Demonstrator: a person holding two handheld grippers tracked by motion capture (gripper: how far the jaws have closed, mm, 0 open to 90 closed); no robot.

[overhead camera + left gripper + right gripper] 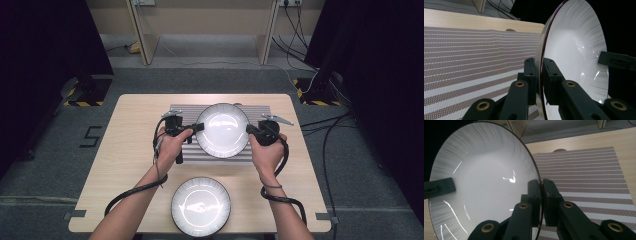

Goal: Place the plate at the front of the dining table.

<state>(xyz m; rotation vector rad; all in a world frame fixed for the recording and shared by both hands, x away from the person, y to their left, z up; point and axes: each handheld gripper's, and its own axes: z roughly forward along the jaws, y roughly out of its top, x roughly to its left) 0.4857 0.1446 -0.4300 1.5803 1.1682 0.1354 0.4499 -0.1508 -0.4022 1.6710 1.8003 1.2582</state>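
A white ribbed plate [222,129] with a dark rim hangs above the striped placemat [190,152], held by both grippers. My left gripper [198,127] is shut on the plate's left rim, and its jaws pinch the edge of the plate [576,50] in the left gripper view. On the opposite rim my right gripper [249,129] is shut too, with the plate [484,182] clamped between its jaws. The left gripper view shows the other gripper's jaw across the plate at the right. A second white plate [201,206] lies flat near the table's front edge.
The placemat [474,65] covers the middle back of the wooden table [130,150]. Black cables trail from both grippers over the table's front. Dark curtains, stand bases and floor cables surround the table.
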